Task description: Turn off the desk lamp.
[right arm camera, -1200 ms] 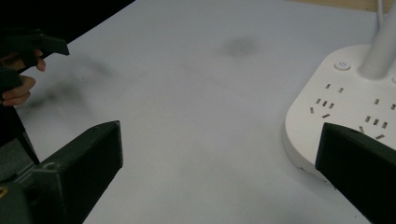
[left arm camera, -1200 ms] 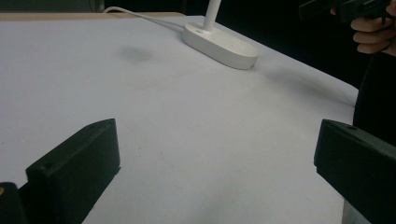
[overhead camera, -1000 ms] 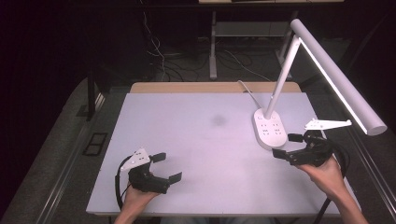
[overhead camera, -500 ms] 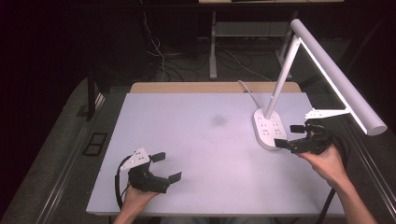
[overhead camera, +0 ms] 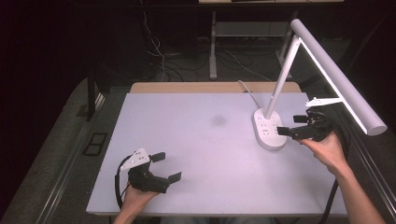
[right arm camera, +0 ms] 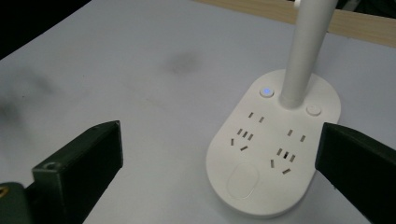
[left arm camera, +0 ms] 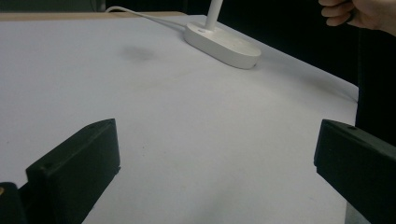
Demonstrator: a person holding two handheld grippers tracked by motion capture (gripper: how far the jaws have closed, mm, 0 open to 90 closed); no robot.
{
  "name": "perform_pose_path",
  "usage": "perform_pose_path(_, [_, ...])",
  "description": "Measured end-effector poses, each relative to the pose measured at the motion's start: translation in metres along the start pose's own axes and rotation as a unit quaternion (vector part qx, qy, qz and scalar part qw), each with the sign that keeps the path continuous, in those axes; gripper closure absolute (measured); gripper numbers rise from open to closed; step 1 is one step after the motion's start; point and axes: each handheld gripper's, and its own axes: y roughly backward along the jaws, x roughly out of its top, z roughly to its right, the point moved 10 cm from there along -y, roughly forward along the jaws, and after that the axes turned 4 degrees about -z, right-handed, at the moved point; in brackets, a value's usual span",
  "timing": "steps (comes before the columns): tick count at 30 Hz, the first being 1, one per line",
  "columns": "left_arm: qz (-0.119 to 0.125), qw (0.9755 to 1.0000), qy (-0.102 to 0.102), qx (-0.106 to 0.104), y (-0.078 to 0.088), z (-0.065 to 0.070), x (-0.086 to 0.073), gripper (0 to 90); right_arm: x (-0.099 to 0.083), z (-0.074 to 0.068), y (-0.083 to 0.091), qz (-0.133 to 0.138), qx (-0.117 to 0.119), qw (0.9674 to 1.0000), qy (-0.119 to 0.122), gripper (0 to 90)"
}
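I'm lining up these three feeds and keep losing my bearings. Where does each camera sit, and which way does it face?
High view: fixed above the person's side, looking forward and down on the table; both forearms, left tongs and right tongs show.
Left gripper view: rides the left tongs, low, facing across the table toward the lamp base; its open jaws and the other hand show.
Right gripper view: rides the right tongs, angled down at the lamp base; its open jaws show.
Shared: all three see the lamp base.
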Motion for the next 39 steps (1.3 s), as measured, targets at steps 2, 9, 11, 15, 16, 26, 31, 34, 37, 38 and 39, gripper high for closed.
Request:
perform_pose_path(2, [0.000, 1.0000, 0.000, 0.000, 0.000, 0.000, 0.000, 0.0, 0.001, 0.003, -0.001, -0.001, -0.003, 1.0000, -0.002, 0.8])
perform_pose_path(9, [-0.001, 1.0000, -0.001, 0.000, 0.000, 0.000, 0.000, 0.0, 0.010, 0.019, -0.006, -0.002, -0.010, 0.9999, -0.013, 0.8])
perform_pose_path(11, [-0.001, 1.0000, 0.000, 0.000, 0.000, 0.000, 0.000, 0.0, 0.011, 0.024, -0.008, -0.002, -0.015, 0.9998, -0.013, 0.8])
perform_pose_path(15, [0.000, 1.0000, 0.001, 0.001, 0.001, -0.001, 0.000, 0.0, 0.013, 0.033, -0.012, -0.009, -0.026, 0.9993, -0.023, 2.7])
perform_pose_path(16, [0.000, 1.0000, 0.001, 0.001, 0.002, -0.001, 0.000, 0.0, 0.014, 0.035, -0.013, -0.007, -0.024, 0.9995, -0.021, 7.4])
perform_pose_path(26, [0.000, 1.0000, 0.000, 0.002, 0.002, -0.002, 0.000, 0.0, 0.017, 0.060, -0.029, -0.008, -0.059, 0.9978, -0.027, 25.1])
perform_pose_path(31, [0.000, 1.0000, 0.000, 0.003, 0.002, -0.002, 0.000, 0.0, 0.016, 0.070, -0.036, -0.008, -0.061, 0.9974, -0.036, 34.7])
perform_pose_path(34, [0.001, 1.0000, 0.000, 0.005, 0.002, -0.002, 0.000, 0.0, 0.016, 0.074, -0.039, -0.006, -0.062, 0.9972, -0.041, 42.2])
perform_pose_path(37, [0.006, 1.0000, 0.003, 0.006, 0.003, -0.003, 0.002, 0.0, 0.015, 0.080, -0.043, -0.006, -0.061, 0.9968, -0.051, 52.9])
perform_pose_path(38, [0.007, 0.9999, 0.003, 0.007, 0.004, -0.003, 0.002, 0.0, 0.015, 0.080, -0.043, -0.006, -0.061, 0.9968, -0.051, 52.9])
perform_pose_path(39, [0.007, 0.9999, 0.004, 0.007, 0.004, -0.003, 0.002, 0.0, 0.016, 0.082, -0.044, -0.003, -0.058, 0.9969, -0.054, 55.5])
